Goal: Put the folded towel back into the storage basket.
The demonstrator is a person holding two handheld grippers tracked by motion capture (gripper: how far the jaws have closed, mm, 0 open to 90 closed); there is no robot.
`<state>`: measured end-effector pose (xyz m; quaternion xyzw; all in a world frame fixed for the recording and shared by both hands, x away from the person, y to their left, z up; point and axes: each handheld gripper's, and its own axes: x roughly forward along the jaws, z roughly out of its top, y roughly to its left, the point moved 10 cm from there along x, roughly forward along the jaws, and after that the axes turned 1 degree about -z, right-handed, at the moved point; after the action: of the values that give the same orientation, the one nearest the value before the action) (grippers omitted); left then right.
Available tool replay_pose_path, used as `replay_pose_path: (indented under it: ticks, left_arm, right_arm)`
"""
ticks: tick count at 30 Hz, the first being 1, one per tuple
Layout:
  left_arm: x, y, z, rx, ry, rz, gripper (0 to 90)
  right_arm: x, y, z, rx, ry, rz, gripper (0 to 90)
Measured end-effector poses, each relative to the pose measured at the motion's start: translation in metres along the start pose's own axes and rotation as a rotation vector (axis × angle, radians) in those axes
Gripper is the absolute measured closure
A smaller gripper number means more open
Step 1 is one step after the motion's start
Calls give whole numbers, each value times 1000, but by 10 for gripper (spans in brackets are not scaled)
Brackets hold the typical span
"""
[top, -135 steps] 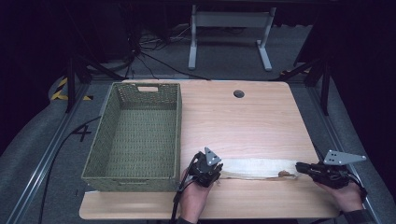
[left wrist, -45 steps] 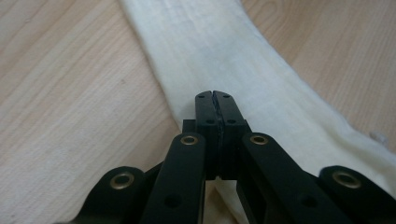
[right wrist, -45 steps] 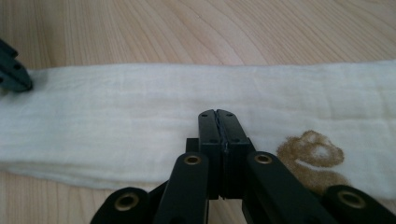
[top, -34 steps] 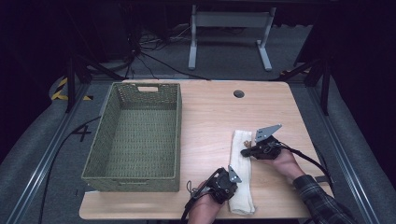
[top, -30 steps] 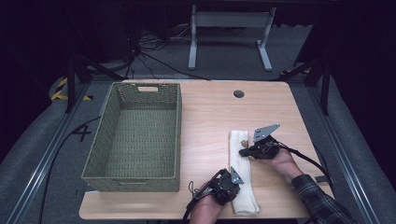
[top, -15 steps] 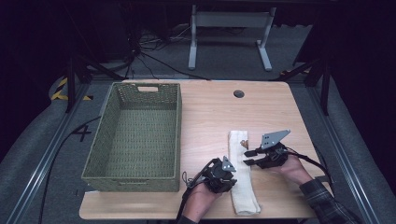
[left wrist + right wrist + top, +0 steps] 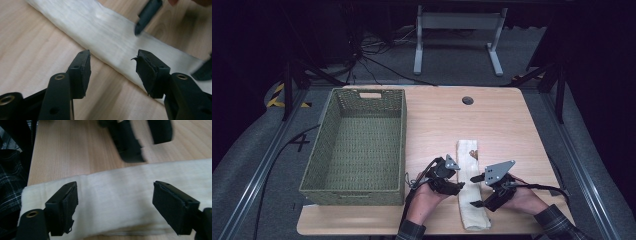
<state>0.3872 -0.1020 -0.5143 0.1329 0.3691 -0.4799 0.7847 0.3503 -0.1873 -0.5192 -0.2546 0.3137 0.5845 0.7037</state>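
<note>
On the table (image 7: 512, 120), a green basket (image 7: 362, 145) sits along the left half, its near left corner reaching past the table edge, and a small round hole (image 7: 467, 100) lies near the far edge. Right of the basket, a long white cloth (image 7: 469, 172) folded into a narrow strip runs from mid-table toward the near edge; a small brown mark (image 7: 473, 154) near its far end is too small to make out. Its middle is partly covered by the two tongs that flank it. Left tongs (image 7: 458, 186) sit at the strip's left edge and right tongs (image 7: 476, 191) at its right edge, tips pointing at each other across the cloth. Both have just been opening and now stand apart, pads pressing on nothing. From the left gripper view, the left tongs (image 7: 111, 67) hover over the strip's edge, with bare wood and cloth between them. From the right gripper view, the right tongs (image 7: 113, 202) straddle the strip near its end; beyond them the other tongs are blurred, and a plaid sleeve (image 7: 10, 187) is cut off at the left
</note>
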Motion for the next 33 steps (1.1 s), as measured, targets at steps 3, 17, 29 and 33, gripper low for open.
replay_pose_path:
  ticks: [3,17,29,33]
  left_arm:
    - [1,5,4,0,-6,15,428]
    - [8,11,4,10,36,40,422]
    - [5,17,19,26,21,47,430]
    - [9,21,32,53,12,52,425]
  right_arm:
    - [6,5,-4,-5,18,-1,153]
    - [16,12,-9,-50,26,-17,189]
    - [7,20,-10,-33,11,44,812]
    - [6,21,-10,-36,7,59,811]
